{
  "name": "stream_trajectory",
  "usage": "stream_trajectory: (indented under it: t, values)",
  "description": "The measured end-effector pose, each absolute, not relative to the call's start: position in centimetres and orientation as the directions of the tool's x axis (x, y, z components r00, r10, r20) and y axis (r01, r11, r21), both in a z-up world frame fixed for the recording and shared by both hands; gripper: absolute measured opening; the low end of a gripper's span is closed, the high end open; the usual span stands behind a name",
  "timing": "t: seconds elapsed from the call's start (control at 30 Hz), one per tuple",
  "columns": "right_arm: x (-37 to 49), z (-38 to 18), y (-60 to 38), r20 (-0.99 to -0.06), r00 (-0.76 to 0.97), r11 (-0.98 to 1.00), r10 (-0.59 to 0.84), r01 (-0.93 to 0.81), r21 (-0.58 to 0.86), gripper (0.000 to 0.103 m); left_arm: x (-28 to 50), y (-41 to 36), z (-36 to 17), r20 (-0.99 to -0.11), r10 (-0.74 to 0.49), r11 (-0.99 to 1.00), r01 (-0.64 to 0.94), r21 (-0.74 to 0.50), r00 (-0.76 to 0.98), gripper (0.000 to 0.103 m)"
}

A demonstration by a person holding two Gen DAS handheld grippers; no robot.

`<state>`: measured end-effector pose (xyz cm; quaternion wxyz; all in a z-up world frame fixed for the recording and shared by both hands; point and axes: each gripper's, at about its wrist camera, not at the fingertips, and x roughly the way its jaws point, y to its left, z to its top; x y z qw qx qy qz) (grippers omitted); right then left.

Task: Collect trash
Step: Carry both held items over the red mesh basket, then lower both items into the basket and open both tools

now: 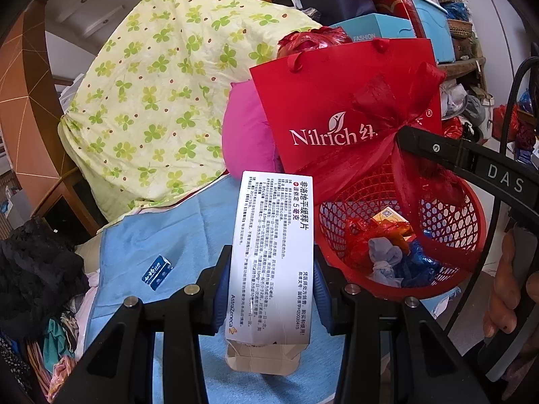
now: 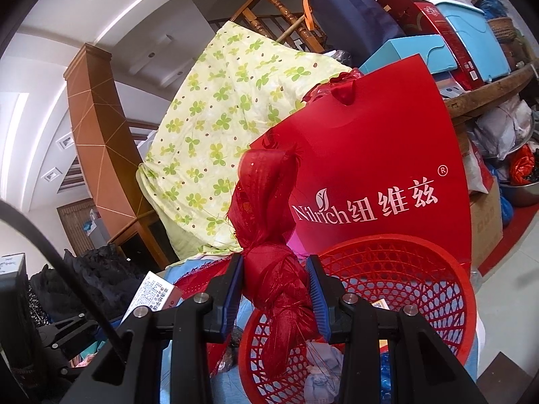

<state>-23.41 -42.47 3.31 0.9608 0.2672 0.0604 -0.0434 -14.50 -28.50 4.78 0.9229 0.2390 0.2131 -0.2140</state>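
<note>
My left gripper (image 1: 269,286) is shut on a white medicine box (image 1: 271,256) with black print, held lengthwise above a blue towel (image 1: 161,235), just left of a red mesh basket (image 1: 404,232). The basket holds crumpled wrappers, a grey rag and blue scraps. My right gripper (image 2: 276,289) is shut on a bunched red mesh ribbon (image 2: 273,269) that hangs over the basket (image 2: 404,276) rim. In the left wrist view the ribbon (image 1: 387,128) trails from the right gripper's black finger (image 1: 448,155). The medicine box (image 2: 151,294) shows at lower left in the right wrist view.
A red Nilrich paper bag (image 1: 347,107) stands right behind the basket, with a pink cushion (image 1: 246,134) and a clover-print quilt (image 1: 161,94) to its left. Dark clothes (image 1: 37,269) pile at the left. Boxes and a blue bin (image 2: 471,43) crowd the back right.
</note>
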Motion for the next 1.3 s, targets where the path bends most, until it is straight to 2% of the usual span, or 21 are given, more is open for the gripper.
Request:
stream_trajectory:
  t: [0.53, 1.07, 1.3]
  values:
    - [-24.4, 2.8, -44.4, -0.152, 0.984, 0.84, -0.091, 0.158, 0.519, 0.04, -14.5, -30.1, 4.0, -0.518, -0.315, 0.776, 0.53, 0.342, 0.795, 0.045]
    - [-25.5, 1.9, -47.0, -0.195, 0.966, 0.787, -0.172, 0.254, 0.562, 0.041, -13.2, -31.5, 3.6, -0.572, -0.43, 0.756, 0.625, 0.194, 0.699, 0.045]
    - [-26.0, 1.3, -48.3, -0.209, 0.957, 0.745, -0.202, 0.288, 0.601, 0.041, -13.2, -33.4, 3.2, -0.573, -0.43, 0.743, 0.634, 0.214, 0.698, 0.045]
